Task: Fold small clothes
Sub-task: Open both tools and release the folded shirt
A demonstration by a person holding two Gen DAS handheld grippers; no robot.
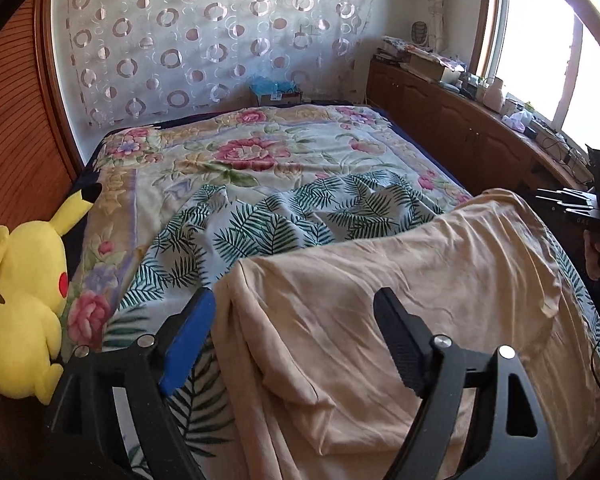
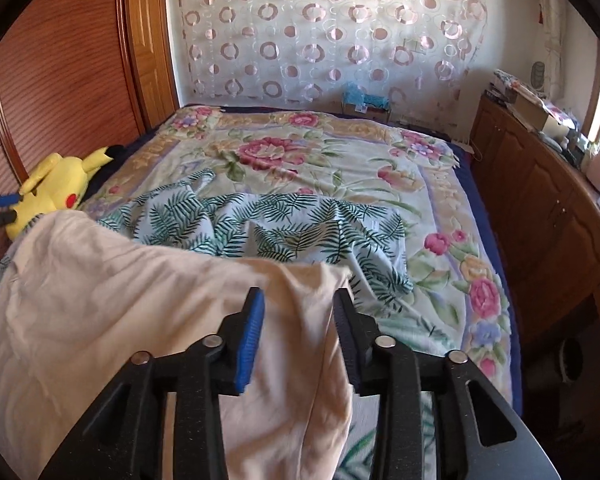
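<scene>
Fingers of the left gripper [image 1: 296, 304] stand wide apart and straddle the near-left corner of the beige garment [image 1: 380, 300], gripping nothing that I can see; the cloth's left edge runs just inside the blue finger. Those of the right gripper [image 2: 298, 300] are narrower, with the garment's right corner lying between them, though a visible gap remains on each side, so I judge it not clamped (contact is hard to tell). The garment lies raised across the near part of the bed [image 2: 440, 184], its long axis running left to right between the two grippers, over a fern-print cloth [image 2: 284, 220]. Each gripper is nearest its own corner, so closing on both corners looks like the next need.
</scene>
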